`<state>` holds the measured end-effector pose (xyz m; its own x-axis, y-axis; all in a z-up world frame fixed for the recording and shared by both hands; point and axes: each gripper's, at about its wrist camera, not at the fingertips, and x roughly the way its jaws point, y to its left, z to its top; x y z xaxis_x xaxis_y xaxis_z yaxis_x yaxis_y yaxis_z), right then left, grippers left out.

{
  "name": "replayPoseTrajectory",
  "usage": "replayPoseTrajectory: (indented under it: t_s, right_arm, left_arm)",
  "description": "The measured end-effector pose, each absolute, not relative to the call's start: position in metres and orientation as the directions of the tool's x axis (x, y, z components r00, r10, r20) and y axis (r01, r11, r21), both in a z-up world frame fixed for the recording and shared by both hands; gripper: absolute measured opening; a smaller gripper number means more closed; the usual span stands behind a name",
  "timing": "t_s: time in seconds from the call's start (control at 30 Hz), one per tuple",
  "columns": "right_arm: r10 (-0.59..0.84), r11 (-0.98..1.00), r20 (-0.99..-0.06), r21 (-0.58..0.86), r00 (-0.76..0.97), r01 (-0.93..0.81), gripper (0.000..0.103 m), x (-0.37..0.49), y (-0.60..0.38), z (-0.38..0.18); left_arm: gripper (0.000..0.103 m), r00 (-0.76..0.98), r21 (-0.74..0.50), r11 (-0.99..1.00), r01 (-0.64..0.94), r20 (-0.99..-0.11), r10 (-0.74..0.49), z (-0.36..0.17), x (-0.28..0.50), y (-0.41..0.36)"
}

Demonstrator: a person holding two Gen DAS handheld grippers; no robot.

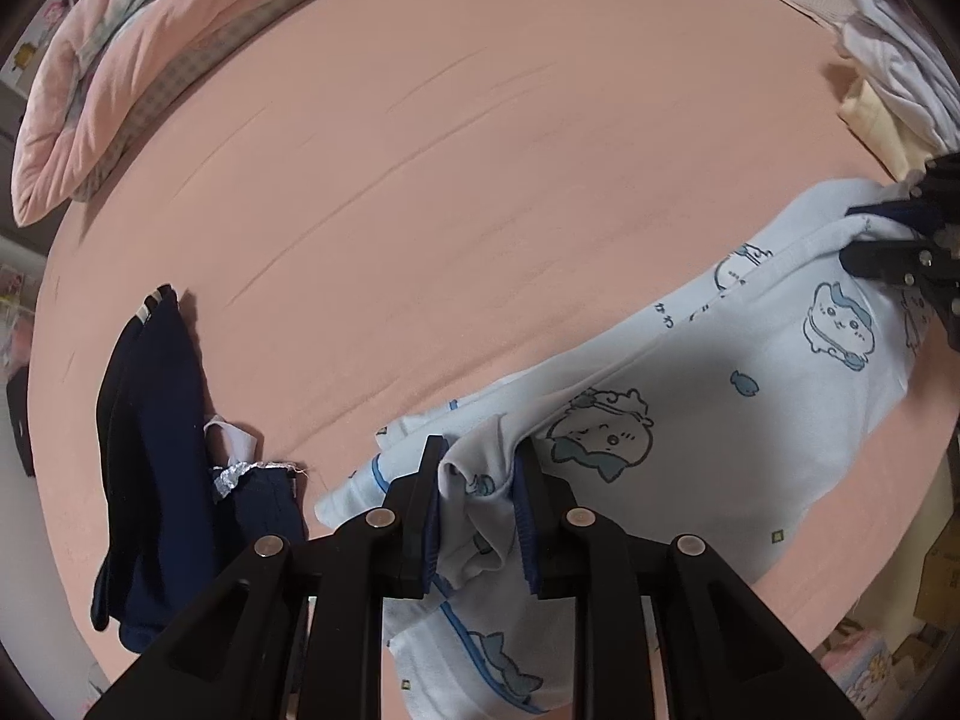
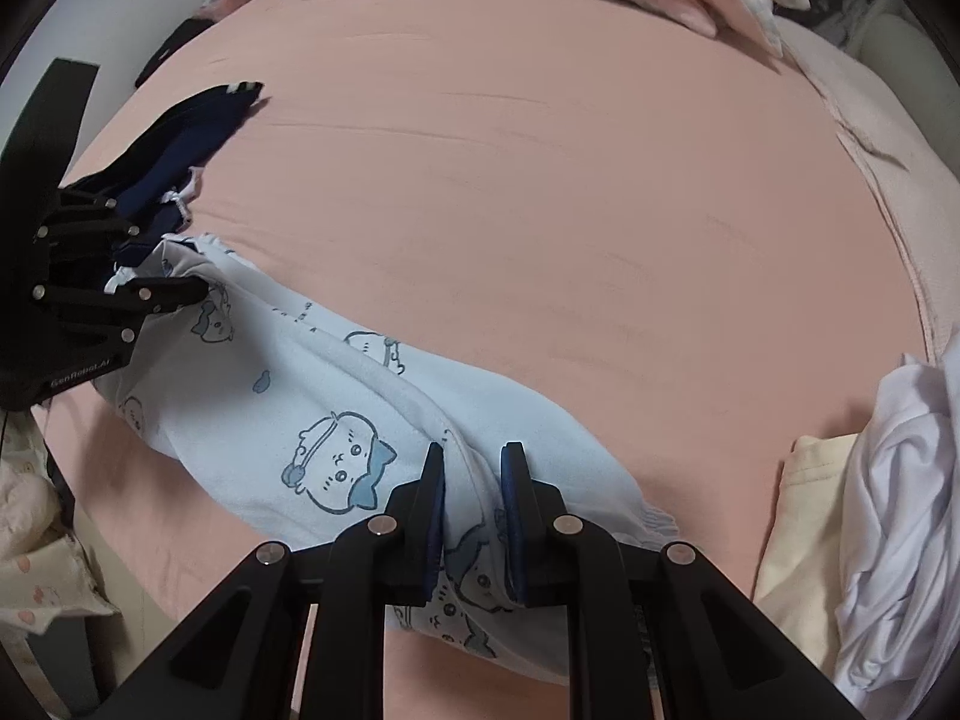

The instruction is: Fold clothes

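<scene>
One light-blue garment (image 1: 750, 372) printed with cartoon animals lies stretched along the near edge of a bed covered by a pink sheet (image 1: 480, 150), and both grippers have hold of it. The left gripper (image 1: 477, 501) is clamped on a bunched fold at one end of the garment, cloth squeezed between its two blue-padded fingers (image 1: 431, 531); the right gripper (image 2: 474, 516) is clamped in the same way on a fold at the other end, near the gathered waistband. Between the two grips the cloth sags in a loose band resting on the sheet. One dark navy garment (image 1: 153, 468) with a white tag lies on the sheet near the left edge of the bed, just beside the left gripper's end of the blue garment. At the right edge sits a pile of two pieces: one crumpled white garment (image 2: 900, 480) lying on top of one flat cream-coloured piece (image 2: 798, 528). At the far end of the bed, one pink quilt (image 1: 120, 72) with a checked lining is folded up in a thick roll.
</scene>
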<state>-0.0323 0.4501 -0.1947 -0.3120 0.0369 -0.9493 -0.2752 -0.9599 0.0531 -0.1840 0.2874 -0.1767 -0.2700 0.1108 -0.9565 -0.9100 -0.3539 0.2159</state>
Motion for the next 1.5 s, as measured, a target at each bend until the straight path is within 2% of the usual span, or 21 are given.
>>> replayPoseTrajectory:
  t_s: [0.23, 0.3, 0.33, 0.4, 0.43, 0.47, 0.6, 0.8, 0.97, 1.1, 1.23, 1.37, 1.5]
  right_arm:
    - [0.092, -0.965, -0.951, -0.012, -0.295, -0.262, 0.018, -0.033, 0.443, -0.2]
    - [0.109, -0.965, -0.95, -0.03, -0.294, -0.26, 0.024, -0.033, 0.442, -0.199]
    - [0.117, -0.963, -0.948, -0.036, -0.295, -0.267, 0.028, -0.033, 0.442, -0.198]
    - [0.129, -0.956, -0.943, -0.035, -0.308, -0.292, 0.064, -0.031, 0.444, -0.192]
    - [0.132, -0.951, -0.939, -0.029, -0.319, -0.308, 0.072, -0.03, 0.445, -0.188]
    - [0.135, -0.946, -0.934, -0.023, -0.33, -0.324, 0.075, -0.028, 0.447, -0.184]
    - [0.135, -0.919, -0.909, 0.034, -0.395, -0.392, 0.075, -0.018, 0.456, -0.157]
    - [0.186, -0.899, -0.864, 0.043, -0.468, -0.437, 0.075, -0.001, 0.462, -0.113]
    - [0.183, -0.873, -0.83, 0.109, -0.526, -0.476, 0.076, 0.018, 0.456, -0.099]
    - [0.219, -0.867, -0.821, 0.085, -0.528, -0.491, 0.076, 0.032, 0.45, -0.103]
    - [0.206, -0.854, -0.811, 0.123, -0.547, -0.505, 0.076, 0.048, 0.448, -0.118]
    - [0.201, -0.841, -0.78, 0.172, -0.592, -0.512, 0.076, 0.068, 0.441, -0.123]
    - [0.23, -0.868, -0.774, 0.111, -0.589, -0.484, 0.075, 0.069, 0.43, -0.128]
  left_arm:
    - [0.02, -0.276, 0.228, -0.399, -0.888, -0.959, 0.067, -0.181, -0.182, 0.29]
    - [0.02, -0.26, 0.2, -0.458, -0.866, -0.963, 0.07, -0.176, -0.186, 0.289]
    - [0.02, -0.245, 0.175, -0.498, -0.849, -0.966, 0.079, -0.173, -0.188, 0.287]
    - [0.02, -0.193, 0.089, -0.572, -0.815, -0.973, 0.124, -0.164, -0.193, 0.281]
    - [0.021, -0.182, 0.055, -0.599, -0.799, -0.971, 0.154, -0.158, -0.195, 0.276]
    - [0.021, -0.173, 0.02, -0.624, -0.781, -0.967, 0.185, -0.151, -0.197, 0.272]
    - [0.022, -0.195, -0.042, -0.689, -0.723, -0.945, 0.263, -0.125, -0.202, 0.256]
    - [0.023, -0.309, -0.026, -0.721, -0.693, -0.892, 0.329, -0.086, -0.149, 0.218]
    - [0.029, -0.286, -0.136, -0.747, -0.65, -0.867, 0.407, -0.071, -0.149, 0.229]
    - [0.039, -0.294, -0.266, -0.789, -0.554, -0.824, 0.485, -0.082, -0.143, 0.198]
    - [0.039, -0.209, -0.435, -0.759, -0.484, -0.785, 0.584, -0.101, -0.156, 0.179]
    - [0.04, -0.25, -0.444, -0.784, -0.434, -0.776, 0.578, -0.124, -0.165, 0.154]
    - [0.04, -0.22, -0.474, -0.797, -0.374, -0.789, 0.573, -0.145, -0.174, 0.136]
